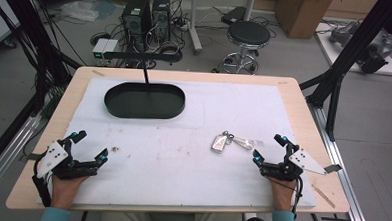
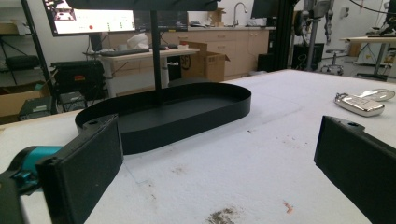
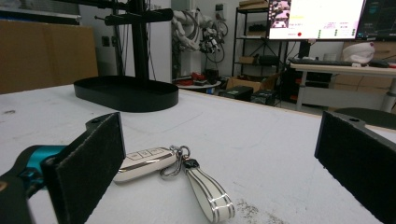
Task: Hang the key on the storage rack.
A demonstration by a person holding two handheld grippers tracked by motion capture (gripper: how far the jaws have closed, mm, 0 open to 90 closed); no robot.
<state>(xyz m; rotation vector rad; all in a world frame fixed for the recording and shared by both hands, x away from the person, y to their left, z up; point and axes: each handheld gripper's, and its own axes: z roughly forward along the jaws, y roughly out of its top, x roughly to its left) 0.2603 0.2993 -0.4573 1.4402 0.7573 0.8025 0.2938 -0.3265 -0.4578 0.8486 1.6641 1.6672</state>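
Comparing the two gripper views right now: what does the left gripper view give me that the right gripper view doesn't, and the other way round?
Left gripper view: a look down into the black oval tray, near, with the post rising from its floor; cabinets and a faucet behind.

Right gripper view: the key fob close between the open jaws, its buttons, ring and white strap legible; a stool seat at right.

Both: tray, key fob, the white mat, and each gripper open, holding nothing.
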